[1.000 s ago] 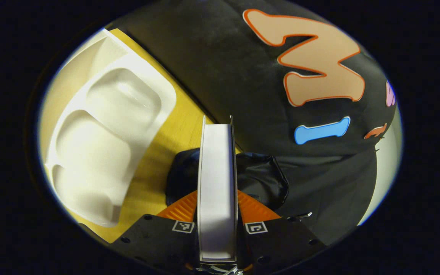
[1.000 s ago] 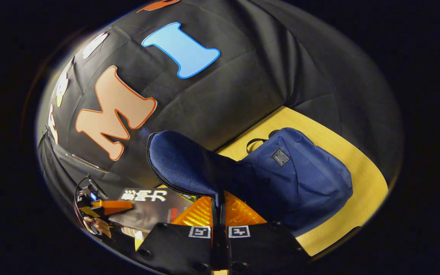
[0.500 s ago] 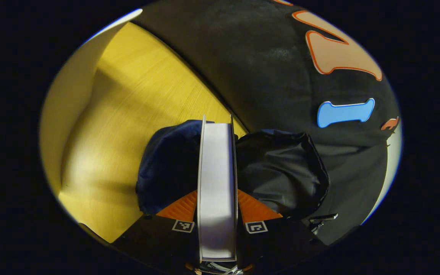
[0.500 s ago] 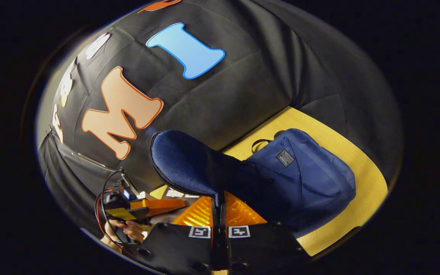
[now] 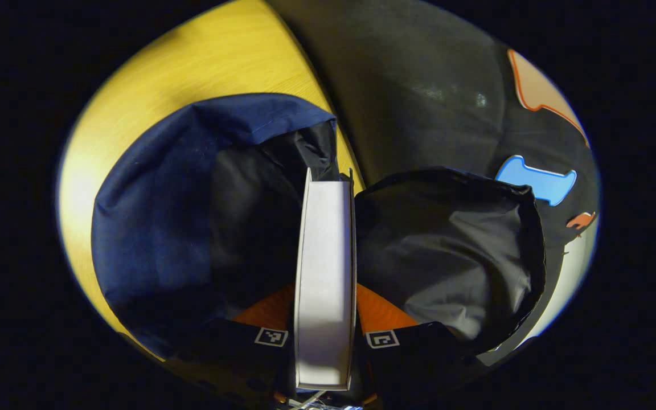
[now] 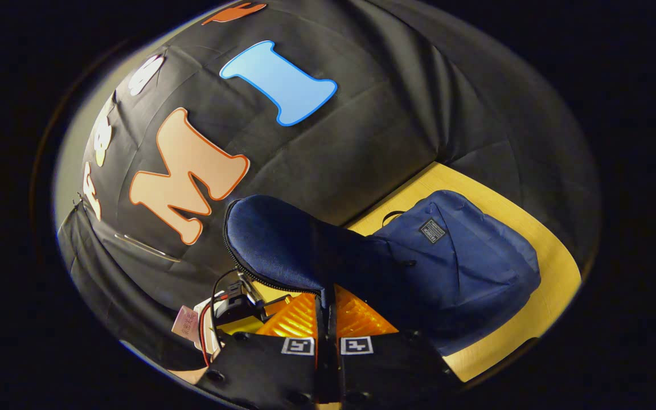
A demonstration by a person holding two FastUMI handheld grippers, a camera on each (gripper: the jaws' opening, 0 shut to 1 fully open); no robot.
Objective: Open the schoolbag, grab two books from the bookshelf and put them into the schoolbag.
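In the left gripper view, my left gripper (image 5: pixel 325 336) has its jaws clamped on a book (image 5: pixel 325 273), page edge toward me, standing upright between them. Ahead of the jaws gapes the schoolbag (image 5: pixel 151 228), black lining on both sides, lying on the yellow worktop (image 5: pixel 191 62).

In the right gripper view, my right gripper (image 6: pixel 327 341) pinches the schoolbag's flap (image 6: pixel 277 245), raised just ahead of the narrow jaws; the bag's body lies to their right.

A matt blue woven-cloth schoolbag (image 5: pixel 157 216) with slightly glossy black lining (image 5: pixel 453 262) is laid on a smooth yellow wood-grain table (image 5: pixel 191 62).
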